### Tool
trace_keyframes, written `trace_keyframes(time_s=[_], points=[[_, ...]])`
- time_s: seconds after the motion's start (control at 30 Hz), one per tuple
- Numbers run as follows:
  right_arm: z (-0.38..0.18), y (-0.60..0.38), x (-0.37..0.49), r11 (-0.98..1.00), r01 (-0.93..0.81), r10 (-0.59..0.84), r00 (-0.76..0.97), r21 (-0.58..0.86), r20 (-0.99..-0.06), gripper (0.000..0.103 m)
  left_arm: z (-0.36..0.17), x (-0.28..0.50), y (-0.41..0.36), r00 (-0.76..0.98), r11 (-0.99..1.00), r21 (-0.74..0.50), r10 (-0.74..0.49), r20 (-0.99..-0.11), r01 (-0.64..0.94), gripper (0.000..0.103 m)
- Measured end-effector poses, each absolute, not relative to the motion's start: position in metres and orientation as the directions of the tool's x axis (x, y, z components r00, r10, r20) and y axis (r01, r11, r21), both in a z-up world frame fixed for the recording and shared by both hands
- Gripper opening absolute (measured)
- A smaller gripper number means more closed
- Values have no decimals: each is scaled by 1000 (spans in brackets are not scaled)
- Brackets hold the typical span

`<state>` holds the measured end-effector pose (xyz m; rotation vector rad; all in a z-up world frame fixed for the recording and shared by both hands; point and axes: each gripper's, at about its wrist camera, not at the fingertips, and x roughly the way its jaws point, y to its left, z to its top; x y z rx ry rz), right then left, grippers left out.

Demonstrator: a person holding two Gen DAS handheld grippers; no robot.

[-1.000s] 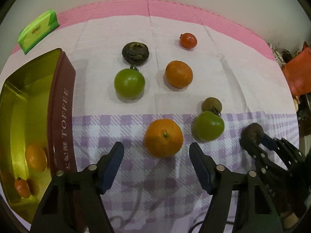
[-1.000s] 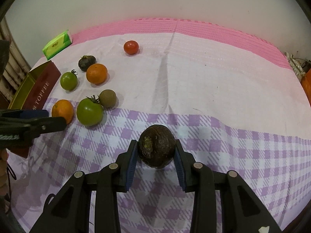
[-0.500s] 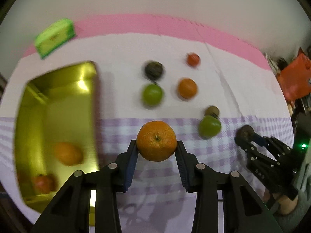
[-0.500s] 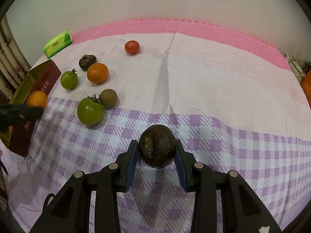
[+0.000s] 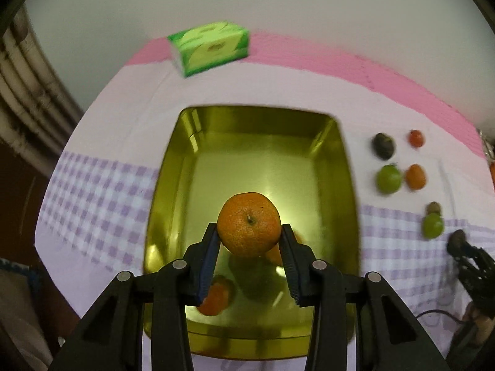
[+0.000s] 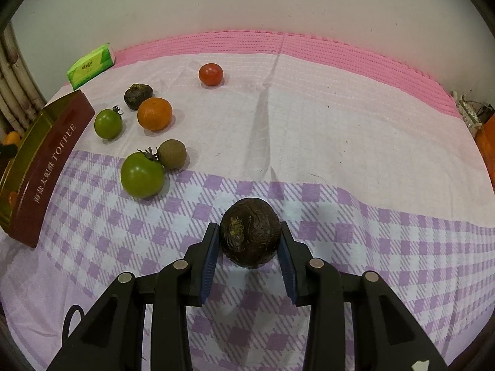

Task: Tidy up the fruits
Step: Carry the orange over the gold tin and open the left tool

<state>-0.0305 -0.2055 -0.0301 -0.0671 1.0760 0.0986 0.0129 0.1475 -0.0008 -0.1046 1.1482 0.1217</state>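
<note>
My left gripper (image 5: 250, 247) is shut on an orange (image 5: 249, 223) and holds it above the gold toffee tin (image 5: 348, 167). Fruit lies in the tin, partly hidden behind the fingers, one orange piece (image 5: 215, 298) showing. My right gripper (image 6: 249, 255) is shut on a dark brown round fruit (image 6: 250, 232) just above the purple checked cloth. On the cloth to its left lie a large green tomato (image 6: 142, 174), a small brown fruit (image 6: 172, 153), an orange (image 6: 154, 113), a small green tomato (image 6: 108, 123), a dark fruit (image 6: 137, 95) and a red tomato (image 6: 210, 74).
A green tissue pack (image 5: 210, 48) lies behind the tin near the pink strip; it also shows in the right wrist view (image 6: 89, 65). The tin's red side (image 6: 46, 170) stands at the left of that view. The cloth's left edge (image 5: 46, 216) drops off beside the tin.
My left gripper closed on the orange, lifted it and swung left over the tin. My right gripper kept its hold on the dark fruit and barely moved.
</note>
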Motion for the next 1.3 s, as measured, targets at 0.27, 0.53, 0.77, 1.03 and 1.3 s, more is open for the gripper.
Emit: trace_keyframes(time_s=[0.27,0.53,0.77,1.03,1.3], points=[[-31,-205,-30,993,-114,44,472,-12,-881,36,-28,15,166,369,985,-3,61,-927,-171,40],[-31,-204,-31,994,-112,39,474,-16,-880,36,-42,17,173,340,982,6,72,-938,-191,40],[-30,-205,-31,994,-109,39,474,-15,-880,36,-51,19,173,315,983,19,77,-946,-185,41],[-30,-204,-30,994,-109,37,474,-17,-880,35,-54,19,172,307,983,20,77,-949,-183,41],[-30,-204,-29,994,-105,29,467,-23,-884,35,-55,19,171,302,982,15,73,-951,-189,43]])
